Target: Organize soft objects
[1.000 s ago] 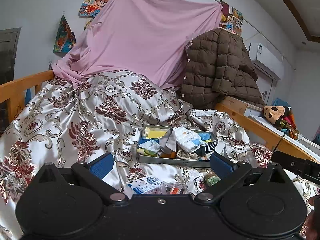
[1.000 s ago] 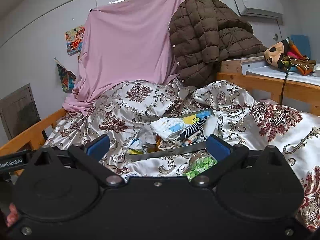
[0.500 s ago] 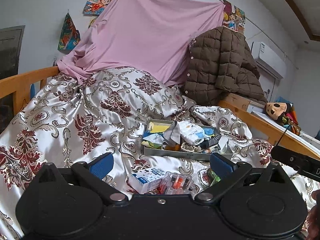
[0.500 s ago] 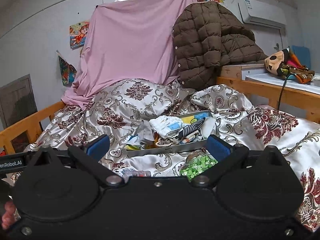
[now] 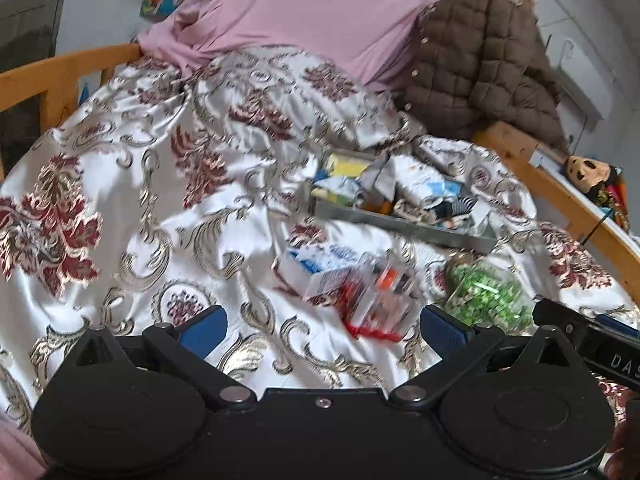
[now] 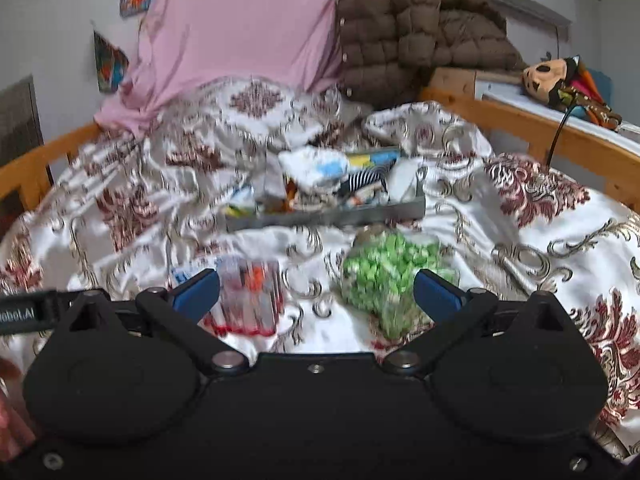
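A grey tray (image 5: pixel 404 225) (image 6: pixel 332 213) heaped with socks and small cloths, one of them striped (image 6: pixel 366 178), lies on the patterned satin bedspread (image 5: pixel 132 216). In front of it lie a blue-and-white box (image 5: pixel 316 266), a clear packet with red and orange contents (image 5: pixel 378 300) (image 6: pixel 250 296) and a jar of green pieces (image 5: pixel 486 292) (image 6: pixel 384 276). My left gripper (image 5: pixel 323 330) hangs open just short of the clear packet. My right gripper (image 6: pixel 316 294) is open too, between the packet and the jar. Neither holds anything.
A pink sheet (image 5: pixel 320 12) and a brown quilted jacket (image 5: pixel 480 68) hang at the bed's head. Wooden rails (image 5: pixel 60 72) (image 6: pixel 532 128) run along both sides. A plush toy (image 6: pixel 560 80) lies on a shelf at the right. The right gripper's body (image 5: pixel 592 344) shows at the left view's edge.
Both grippers have tipped downward and moved closer to the bedspread, so the packet, box and jar now sit higher and larger between their fingers. Both stay open.
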{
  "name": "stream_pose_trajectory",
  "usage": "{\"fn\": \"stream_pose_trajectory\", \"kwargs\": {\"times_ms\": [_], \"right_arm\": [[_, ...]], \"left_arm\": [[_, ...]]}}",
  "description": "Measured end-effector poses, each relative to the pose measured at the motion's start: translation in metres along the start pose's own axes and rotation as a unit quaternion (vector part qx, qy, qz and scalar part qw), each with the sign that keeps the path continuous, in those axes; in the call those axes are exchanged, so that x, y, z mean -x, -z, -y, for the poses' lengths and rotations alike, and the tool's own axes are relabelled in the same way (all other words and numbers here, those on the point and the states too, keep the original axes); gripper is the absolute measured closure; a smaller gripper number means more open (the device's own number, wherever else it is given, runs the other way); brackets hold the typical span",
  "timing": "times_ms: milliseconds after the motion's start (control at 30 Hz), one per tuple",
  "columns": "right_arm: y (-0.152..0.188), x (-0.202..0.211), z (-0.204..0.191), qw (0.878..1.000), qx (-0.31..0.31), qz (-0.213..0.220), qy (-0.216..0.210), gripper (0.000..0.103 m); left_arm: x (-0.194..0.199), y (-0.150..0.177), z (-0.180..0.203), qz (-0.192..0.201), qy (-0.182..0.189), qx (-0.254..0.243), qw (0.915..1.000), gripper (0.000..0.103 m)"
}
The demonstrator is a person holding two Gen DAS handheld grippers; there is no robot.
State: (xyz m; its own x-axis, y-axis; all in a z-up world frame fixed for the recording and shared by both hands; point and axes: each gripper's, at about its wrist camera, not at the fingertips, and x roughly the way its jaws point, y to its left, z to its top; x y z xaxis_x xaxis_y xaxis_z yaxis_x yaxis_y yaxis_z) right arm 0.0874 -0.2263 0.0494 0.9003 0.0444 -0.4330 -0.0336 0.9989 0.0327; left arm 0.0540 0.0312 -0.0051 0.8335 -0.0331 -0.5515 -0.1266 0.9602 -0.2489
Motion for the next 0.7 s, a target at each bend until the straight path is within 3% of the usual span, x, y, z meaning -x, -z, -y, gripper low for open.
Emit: {"fn": "stream_pose_trajectory", "kwargs": {"times_ms": [233,700], "right_arm": [[0.003,-0.012,0.002,1.000,-0.011,-0.023,0.011,0.001],[0.010,-0.016,0.003,0.999,-0.014,-0.038,0.017,0.001]], "left_arm": [[-0.002,0.004,0.003,-0.006,-0.030,-0.021,0.9993,0.001],[-0.004,0.006,0.007,-0.011,-0.040,-0.032,0.9986,0.001]]}}
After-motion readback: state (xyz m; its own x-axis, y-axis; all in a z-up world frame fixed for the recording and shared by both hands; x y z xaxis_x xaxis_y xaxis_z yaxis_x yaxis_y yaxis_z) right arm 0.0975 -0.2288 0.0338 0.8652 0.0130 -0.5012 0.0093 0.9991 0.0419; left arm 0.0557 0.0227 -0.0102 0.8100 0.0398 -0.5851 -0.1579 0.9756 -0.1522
